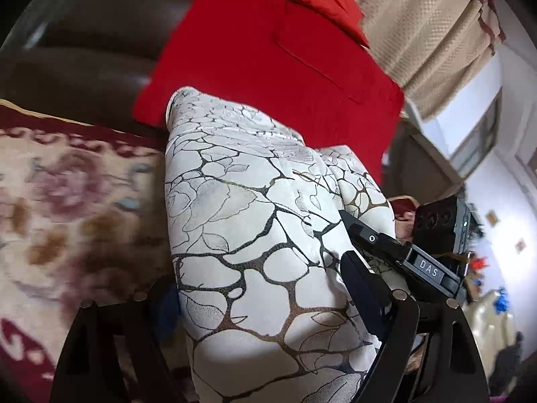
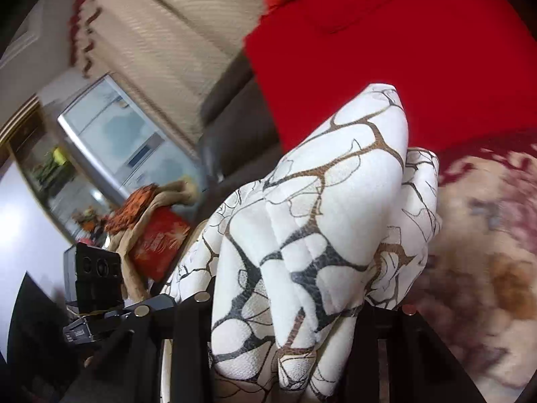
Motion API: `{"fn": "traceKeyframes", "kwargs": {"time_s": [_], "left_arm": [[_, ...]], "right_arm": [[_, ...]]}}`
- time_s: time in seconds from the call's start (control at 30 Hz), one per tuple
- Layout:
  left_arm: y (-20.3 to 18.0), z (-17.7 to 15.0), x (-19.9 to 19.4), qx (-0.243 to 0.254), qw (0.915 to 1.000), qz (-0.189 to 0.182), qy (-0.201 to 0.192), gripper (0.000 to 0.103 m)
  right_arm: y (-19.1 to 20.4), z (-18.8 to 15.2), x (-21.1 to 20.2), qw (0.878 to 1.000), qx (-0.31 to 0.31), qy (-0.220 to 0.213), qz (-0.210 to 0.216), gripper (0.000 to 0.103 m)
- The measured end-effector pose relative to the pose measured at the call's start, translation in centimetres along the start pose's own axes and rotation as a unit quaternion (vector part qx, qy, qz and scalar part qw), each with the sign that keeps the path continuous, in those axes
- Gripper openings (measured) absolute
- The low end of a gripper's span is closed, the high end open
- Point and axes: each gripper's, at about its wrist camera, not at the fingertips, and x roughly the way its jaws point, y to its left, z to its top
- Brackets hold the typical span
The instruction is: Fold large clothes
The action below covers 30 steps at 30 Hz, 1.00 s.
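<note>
The white garment (image 1: 255,235), printed with a dark and bronze crackle pattern, fills the centre of both wrist views, bunched and lifted above a floral blanket (image 1: 67,208). Its long axis runs from the bottom centre of each frame up toward the red cloth (image 1: 275,67) behind it. In the left wrist view the left gripper (image 1: 235,352) is clenched on the garment, its 2 fingers flanking the fabric at lower left and lower right. The right gripper (image 2: 282,329) likewise grasps a thick fold in its own view and also shows at the right of the left view (image 1: 386,252), so the 2 hold close together, neither clearly nearer. A brown sofa (image 1: 84,50) sits upper left and a beige curtain (image 1: 429,33) upper right. Judging by this, the red cloth lies close behind and could get in the way of laying the fold flat.
</note>
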Motion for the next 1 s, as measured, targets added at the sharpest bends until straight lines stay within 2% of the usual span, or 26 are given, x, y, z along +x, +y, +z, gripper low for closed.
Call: {"fn": "traceKeyframes", "kwargs": {"time_s": [0.03, 0.07, 0.1, 0.13, 0.17, 0.2, 0.23, 0.3, 0.4, 0.47, 0.57, 0.6, 0.7, 0.73, 0.77, 0.8, 0.87, 0.93, 1.0], "left_arm": [[0.7, -0.7, 0.3, -0.004, 0.9995, 0.032, 0.004, 0.087], [1.2, -1.0, 1.1, -0.009, 0.9987, 0.048, 0.013, 0.087], [2.1, -1.8, 2.6, -0.013, 0.9961, 0.078, 0.039, 0.087], [2.7, -2.5, 3.9, -0.006, 0.9915, 0.118, 0.054, 0.087], [3.0, -2.9, 4.5, 0.002, 0.9884, 0.138, 0.064, 0.087], [2.9, -3.3, 5.1, 0.011, 0.9865, 0.147, 0.071, 0.087], [2.4, -3.3, 4.8, 0.022, 0.9866, 0.148, 0.065, 0.087], [2.0, -3.3, 3.8, 0.034, 0.9868, 0.147, 0.059, 0.087], [3.1, -3.2, 1.0, 0.033, 0.987, 0.148, 0.055, 0.087], [2.6, -3.3, -0.9, 0.043, 0.9874, 0.149, 0.031, 0.087], [1.9, -2.7, -2.8, 0.051, 0.9833, 0.174, -0.003, 0.087], [1.8, -2.8, -3.4, 0.052, 0.9815, 0.184, -0.012, 0.087], [2.6, -4.2, -3.9, 0.034, 0.9783, 0.204, -0.005, 0.087], [3.1, -4.6, -3.4, 0.026, 0.9786, 0.204, 0.006, 0.087], [3.5, -5.0, -2.6, 0.023, 0.9773, 0.209, 0.021, 0.087], [3.9, -5.4, -1.7, 0.024, 0.975, 0.218, 0.033, 0.09], [4.2, -5.8, -0.7, 0.032, 0.9711, 0.233, 0.04, 0.096], [4.0, -5.8, -0.4, 0.029, 0.9706, 0.233, 0.051, 0.097], [3.4, -6.0, -0.9, 0.034, 0.9652, 0.257, 0.038, 0.097]], "right_arm": [[0.2, -0.3, 1.2, 1.0, -0.007, 0.012, -0.004, 0.039], [-0.1, -0.8, 2.6, 0.999, -0.002, 0.033, -0.011, 0.039], [-1.1, -1.4, 4.3, 0.998, 0.013, 0.06, -0.02, 0.039], [-2.5, -2.1, 6.0, 0.994, 0.032, 0.094, -0.04, 0.046], [-3.6, -2.7, 7.1, 0.99, 0.045, 0.116, -0.062, 0.056], [-4.8, -3.3, 7.9, 0.986, 0.068, 0.133, -0.079, 0.06], [-5.6, -3.4, 8.0, 0.983, 0.09, 0.138, -0.078, 0.066], [-5.3, -3.1, 7.2, 0.984, 0.094, 0.127, -0.082, 0.067], [-3.3, -2.3, 4.8, 0.986, 0.058, 0.095, -0.127, 0.068], [-1.7, -1.9, 2.9, 0.984, 0.03, 0.073, -0.158, 0.068], [1.6, -1.8, 0.3, 0.973, -0.046, 0.03, -0.223, 0.068], [2.4, -1.6, -0.9, 0.971, -0.065, 0.012, -0.229, 0.068], [5.4, -2.3, -3.5, 0.975, -0.101, -0.027, -0.194, 0.061], [6.1, -2.7, -3.3, 0.977, -0.111, -0.024, -0.182, 0.052], [6.6, -3.2, -2.7, 0.978, -0.116, -0.007, -0.173, 0.041], [7.1, -3.7, -1.3, 0.978, -0.115, 0.014, -0.171, 0.037], [5.4, -5.4, 1.2, 0.973, -0.102, 0.068, -0.194, 0.036], [2.7, -6.7, 3.1, 0.967, -0.077, 0.113, -0.215, 0.035], [2.4, -6.1, 2.8, 0.968, -0.055, 0.112, -0.217, 0.035]]}}
